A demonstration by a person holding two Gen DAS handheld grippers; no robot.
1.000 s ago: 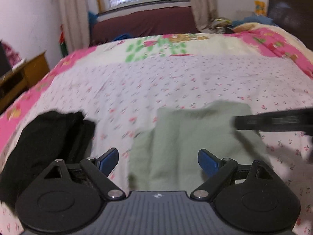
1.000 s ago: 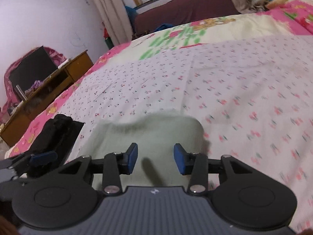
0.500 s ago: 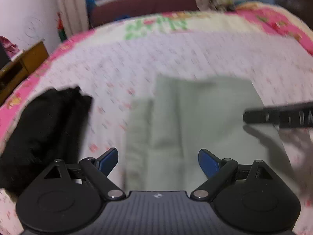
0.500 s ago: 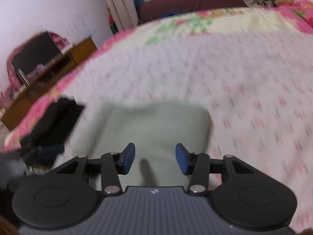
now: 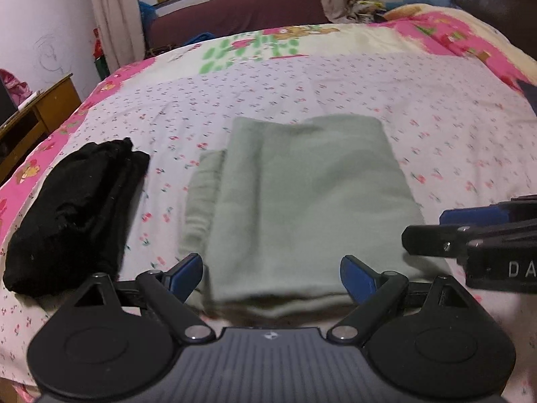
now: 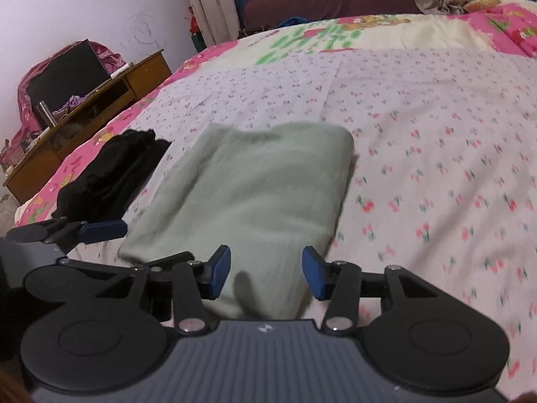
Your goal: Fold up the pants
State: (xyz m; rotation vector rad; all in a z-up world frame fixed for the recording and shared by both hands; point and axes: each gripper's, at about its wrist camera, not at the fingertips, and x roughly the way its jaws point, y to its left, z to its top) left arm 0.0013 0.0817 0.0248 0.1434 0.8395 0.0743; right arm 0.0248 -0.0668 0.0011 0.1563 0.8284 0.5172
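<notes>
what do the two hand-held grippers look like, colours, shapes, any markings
Both are matt black. The left hand-held gripper and right hand-held gripper each have a ribbed grey-black body with a small white logo, two round black discs, silver pivot screws and angled linkage arms ending in blue pads. White letters "DA" mark the right one's side.

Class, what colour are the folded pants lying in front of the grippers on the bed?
Pale sage green pants, plain, with no pattern. The left wrist view shows them best.

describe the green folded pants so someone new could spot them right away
Start at the bed's flowered sheet. Near its front edge lie two folded garments side by side. The green pants are the pale, flat rectangle on the right; the black bundle on the left is dark and lumpier.
</notes>
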